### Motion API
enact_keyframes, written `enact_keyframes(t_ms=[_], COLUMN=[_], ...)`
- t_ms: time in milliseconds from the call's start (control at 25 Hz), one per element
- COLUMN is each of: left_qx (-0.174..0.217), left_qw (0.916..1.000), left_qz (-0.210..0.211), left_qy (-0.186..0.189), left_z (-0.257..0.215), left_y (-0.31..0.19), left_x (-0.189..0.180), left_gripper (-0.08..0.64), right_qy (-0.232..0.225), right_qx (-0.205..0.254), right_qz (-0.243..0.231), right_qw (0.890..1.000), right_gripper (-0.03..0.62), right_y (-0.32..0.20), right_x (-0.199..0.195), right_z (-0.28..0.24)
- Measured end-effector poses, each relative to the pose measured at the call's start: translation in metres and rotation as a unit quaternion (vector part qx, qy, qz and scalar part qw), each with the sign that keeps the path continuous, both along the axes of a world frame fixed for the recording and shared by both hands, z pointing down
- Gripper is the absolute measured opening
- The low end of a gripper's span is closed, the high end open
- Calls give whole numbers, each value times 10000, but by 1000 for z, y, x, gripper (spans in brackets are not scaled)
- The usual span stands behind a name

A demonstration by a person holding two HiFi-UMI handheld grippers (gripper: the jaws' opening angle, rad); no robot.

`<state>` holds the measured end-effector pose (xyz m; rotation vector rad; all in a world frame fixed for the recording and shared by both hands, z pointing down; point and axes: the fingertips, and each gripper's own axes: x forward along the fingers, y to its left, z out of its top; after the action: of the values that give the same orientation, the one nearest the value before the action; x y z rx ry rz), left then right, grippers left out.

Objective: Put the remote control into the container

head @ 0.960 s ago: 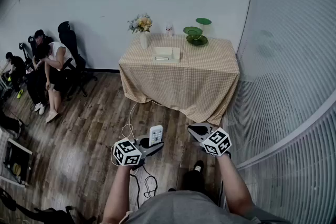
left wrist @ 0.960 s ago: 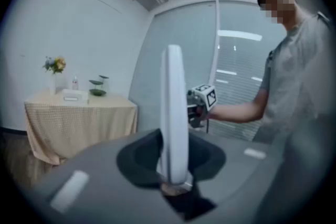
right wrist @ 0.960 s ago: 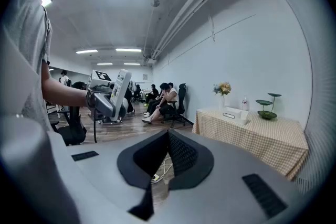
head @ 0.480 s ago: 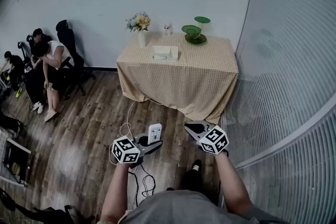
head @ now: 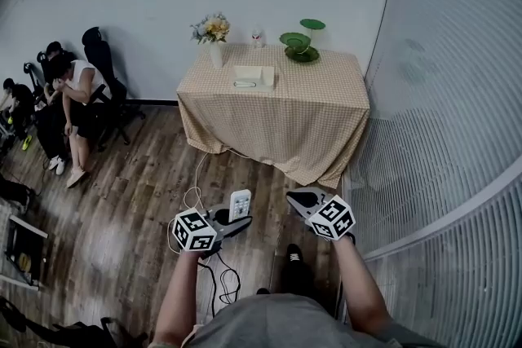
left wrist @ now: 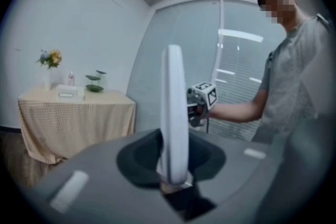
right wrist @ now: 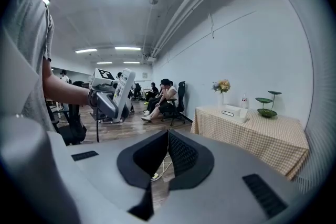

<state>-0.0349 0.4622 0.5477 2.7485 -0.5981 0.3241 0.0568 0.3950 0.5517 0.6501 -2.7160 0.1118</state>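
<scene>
The left gripper (head: 235, 222) is pinching the lower end of the remote control (head: 241, 206), its jaws pressing on the two broad faces; the remote is standing upright, button face showing in the head view and edge-on in the left gripper view. The right gripper (head: 304, 198) is hanging just beside it at the same height, its jaws pressed together with nothing between them. Both grippers are hovering over the wooden floor (head: 122, 200), well apart from the table (head: 314, 90), and a pale cable (head: 198, 193) is lying on the boards beneath the left one. The container (head: 254, 76), a shallow cream tray, is sitting on the tabletop left of centre, with a small dark-edged item (head: 245, 83) lying along its near side. A vase of flowers (head: 214, 41) is standing at the rear left corner of the tabletop, a small bottle (head: 257, 37) is standing on the rear edge beside it, and a green tiered dish stand (head: 300, 46) is occupying the rear edge right of centre. Several people (head: 69, 98) are sitting on chairs against the wall, well to the left of the table.
</scene>
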Motion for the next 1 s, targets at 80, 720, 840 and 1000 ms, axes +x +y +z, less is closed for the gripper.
enact_keyframes(t_ms=[80,720,840,1000], left_qx=[-8,-162,-150,-161], left_qw=[10000,9998,9998,9997], left_qz=[13,-94,-118,-172], left_qy=[-16,40,50,60], left_z=[3,11,8,4], left_y=[-3,-91,-112,-136], left_x=[3,27,33,43], left_gripper=[86,86,86,86], right_qy=[-9,196,245,306], right_qx=[-24,-123,-98,-85], right_qz=[-26,-320,-430,-533], right_qw=[10000,9992,9987,9981], right_gripper=[18,18,19,18], right_y=[-2,-94,-113,-138], right_x=[2,25,28,35], right_z=[5,22,19,14])
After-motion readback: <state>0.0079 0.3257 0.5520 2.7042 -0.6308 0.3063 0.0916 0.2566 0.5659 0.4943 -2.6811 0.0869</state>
